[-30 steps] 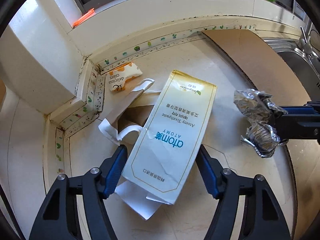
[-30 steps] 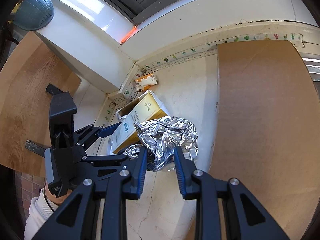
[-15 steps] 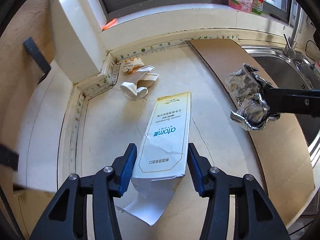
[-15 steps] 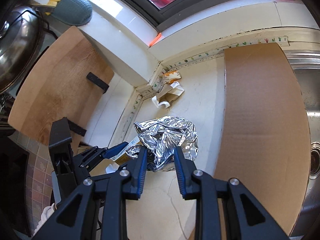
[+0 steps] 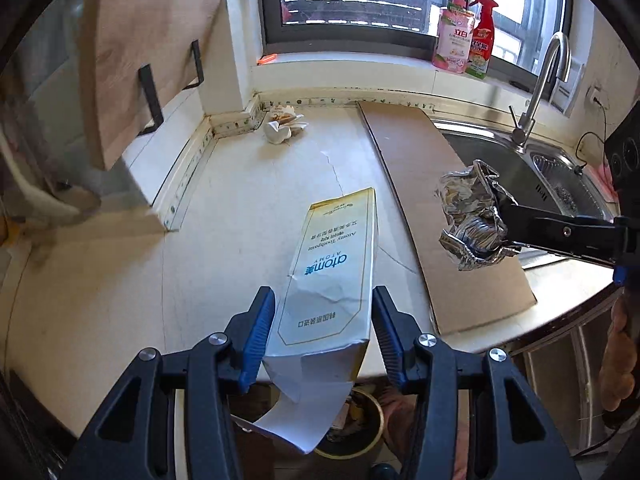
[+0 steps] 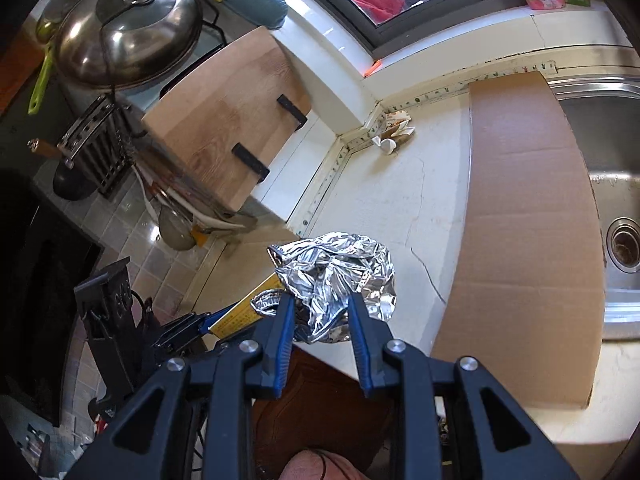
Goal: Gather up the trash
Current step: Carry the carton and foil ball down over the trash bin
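While both grippers hang out past the counter (image 5: 248,208) edge, each carries one item. Left gripper (image 5: 324,326): closed on a flattened toothpaste box (image 5: 332,268), white and yellow, creased, long axis running forward along the fingers, torn flap drooping directly over a round bin (image 5: 360,420) below. Right gripper (image 6: 322,326): clamped on a crumpled foil wad (image 6: 336,276), shiny, irregular, further to the right of that bin. Remaining: paper scraps (image 5: 284,126) in the far corner.

A white-and-yellow toothpaste box (image 5: 334,268), torn open, and a crumpled foil ball (image 6: 336,280) are held aloft; crumpled wrappers (image 5: 284,123) lie in the counter corner.
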The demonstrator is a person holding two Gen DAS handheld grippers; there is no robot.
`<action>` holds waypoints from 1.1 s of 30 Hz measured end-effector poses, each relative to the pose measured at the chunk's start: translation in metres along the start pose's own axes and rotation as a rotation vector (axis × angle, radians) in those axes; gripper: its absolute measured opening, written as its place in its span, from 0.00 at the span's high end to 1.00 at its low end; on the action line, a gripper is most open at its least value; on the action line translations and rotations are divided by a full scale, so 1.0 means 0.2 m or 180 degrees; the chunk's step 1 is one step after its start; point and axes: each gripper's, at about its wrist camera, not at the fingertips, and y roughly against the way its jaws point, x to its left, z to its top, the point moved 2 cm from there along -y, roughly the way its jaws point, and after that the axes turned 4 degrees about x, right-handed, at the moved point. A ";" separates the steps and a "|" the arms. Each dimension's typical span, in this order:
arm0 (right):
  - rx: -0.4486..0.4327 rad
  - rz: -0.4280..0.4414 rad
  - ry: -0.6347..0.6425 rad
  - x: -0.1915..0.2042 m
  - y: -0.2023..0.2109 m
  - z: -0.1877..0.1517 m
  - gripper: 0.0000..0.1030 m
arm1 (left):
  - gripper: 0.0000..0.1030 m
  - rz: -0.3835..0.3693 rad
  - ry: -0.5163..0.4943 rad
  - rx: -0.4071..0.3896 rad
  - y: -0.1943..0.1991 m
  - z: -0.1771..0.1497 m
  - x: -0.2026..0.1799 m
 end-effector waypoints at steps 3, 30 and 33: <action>-0.0066 -0.0064 0.0137 0.05 0.03 -0.21 0.74 | 0.54 0.0004 0.0137 -0.0065 0.07 -0.25 -0.02; 0.1052 -0.0818 -0.0120 -0.57 -0.76 -1.19 0.74 | 0.54 -0.0133 0.0539 0.1066 -0.90 -1.25 -0.10; 0.1157 -0.0836 -0.0248 -0.67 -0.84 -1.24 0.74 | 0.54 -0.0128 0.0525 0.1220 -1.03 -1.29 -0.10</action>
